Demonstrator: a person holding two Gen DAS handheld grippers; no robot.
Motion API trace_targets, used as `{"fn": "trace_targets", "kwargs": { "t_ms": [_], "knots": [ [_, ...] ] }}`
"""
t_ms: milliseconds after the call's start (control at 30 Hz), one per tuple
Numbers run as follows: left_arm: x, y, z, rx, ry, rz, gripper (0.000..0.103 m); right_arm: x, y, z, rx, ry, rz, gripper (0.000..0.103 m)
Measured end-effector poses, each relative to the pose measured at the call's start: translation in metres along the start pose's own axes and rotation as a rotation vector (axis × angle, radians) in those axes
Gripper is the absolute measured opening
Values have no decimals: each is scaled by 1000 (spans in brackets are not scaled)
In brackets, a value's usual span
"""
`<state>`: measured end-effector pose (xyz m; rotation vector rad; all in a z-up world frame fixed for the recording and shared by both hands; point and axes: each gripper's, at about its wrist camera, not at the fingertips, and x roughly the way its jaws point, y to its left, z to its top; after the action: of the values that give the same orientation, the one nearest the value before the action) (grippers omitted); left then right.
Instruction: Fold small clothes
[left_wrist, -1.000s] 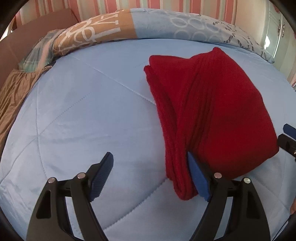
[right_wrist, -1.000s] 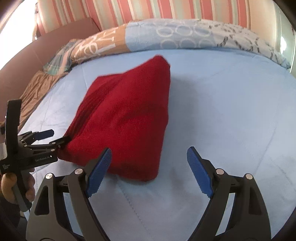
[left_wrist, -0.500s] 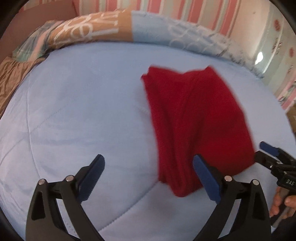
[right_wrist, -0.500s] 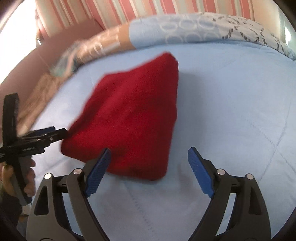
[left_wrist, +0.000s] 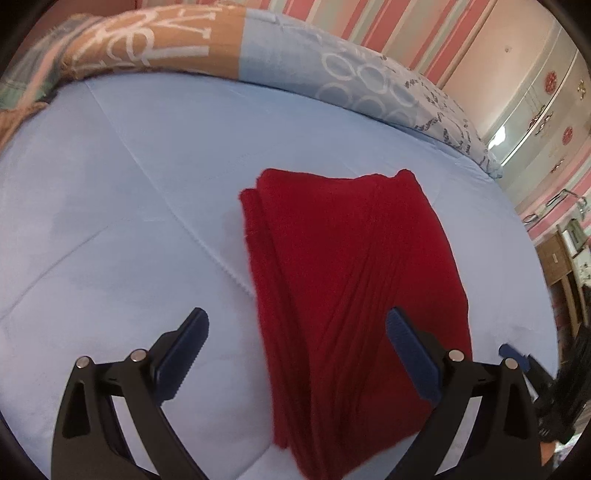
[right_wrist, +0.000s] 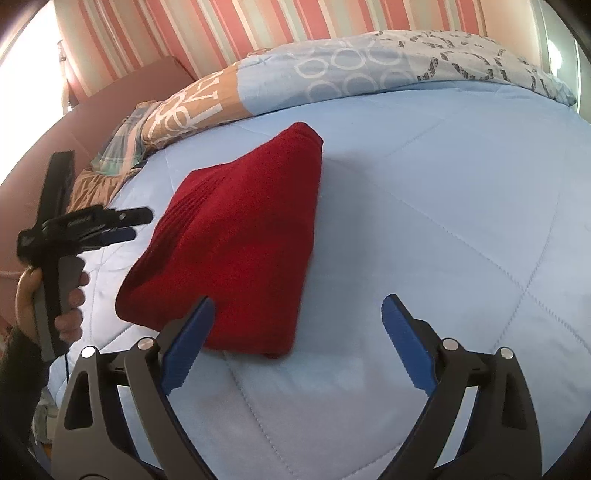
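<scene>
L gripper is wide apart, nothing clamped. The red knit lies folded on the lt-blue quilt, layered edges showing along its 9 o'clock side. In my L view it fills centre to 5 o'clock, its near end running down between my fingers, the right pad over the fabric, but I can't tell if it's touching.

R gripper is letting go, jaws opening as I speak, no cloth pinched. In the R view the knit sits at 10 o'clock of the gap, its near corner behind my left pad. My L hand is at 9 o'clock with its tool just beside the knit's edge.

Patterned duvet is bunched at 12 o'clock along the striped wall.
</scene>
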<state>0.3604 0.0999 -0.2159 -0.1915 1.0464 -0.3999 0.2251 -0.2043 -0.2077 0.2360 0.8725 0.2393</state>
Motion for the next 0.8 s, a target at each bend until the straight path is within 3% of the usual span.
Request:
{"fn": "trace_targets", "kwargs": {
  "t_ms": [233,433,800],
  "knots": [
    [34,18,18,-73,32,-72,97,3,4,-3,-35,5,-13,92],
    [61,39,22,-167,102,-232,98,9,5,-3,-46,14,-13,92],
    [82,39,30,-208,129,-289,101,19,-2,-10,-22,46,-19,92]
  ]
}}
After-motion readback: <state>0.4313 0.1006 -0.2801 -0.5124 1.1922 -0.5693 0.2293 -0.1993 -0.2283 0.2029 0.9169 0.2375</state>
